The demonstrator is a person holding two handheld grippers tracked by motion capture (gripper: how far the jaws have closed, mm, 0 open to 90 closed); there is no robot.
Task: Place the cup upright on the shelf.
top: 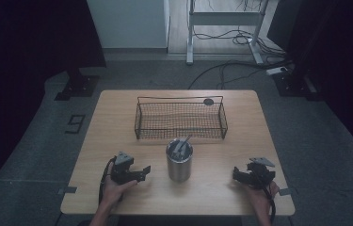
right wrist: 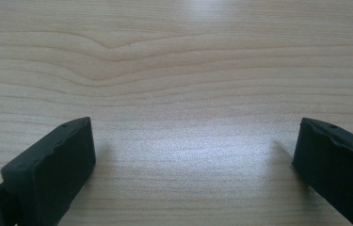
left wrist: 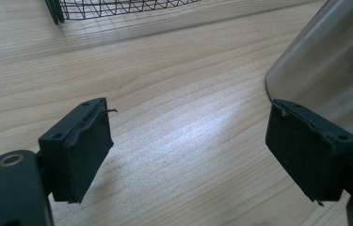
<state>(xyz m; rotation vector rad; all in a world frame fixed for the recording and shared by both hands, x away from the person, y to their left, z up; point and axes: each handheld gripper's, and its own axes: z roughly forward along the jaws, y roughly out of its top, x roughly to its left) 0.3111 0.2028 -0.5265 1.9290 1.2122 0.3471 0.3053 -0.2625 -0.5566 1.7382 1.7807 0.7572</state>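
A steel cup (top: 179, 160) stands at the middle front of the wooden table (top: 117, 108), with metal utensils (top: 181, 145) sticking up inside it. Behind it sits a black wire basket (top: 180, 118). My left gripper (top: 145, 172) rests left of the cup, held by a hand, jaws wide open and pointing toward the cup. In the left gripper view the gripper (left wrist: 188, 155) holds nothing, the cup's wall (left wrist: 329, 70) rises at the right and the basket's corner (left wrist: 94, 7) shows at the top. My right gripper (top: 236, 174) rests right of the cup; its view shows the gripper (right wrist: 195, 165) open over bare wood.
A small dark round disc (top: 208, 101) lies behind the basket's far right corner. Beyond the table are a white cabinet (top: 129, 23), a desk frame (top: 226, 28) and cables (top: 240, 37) on the floor.
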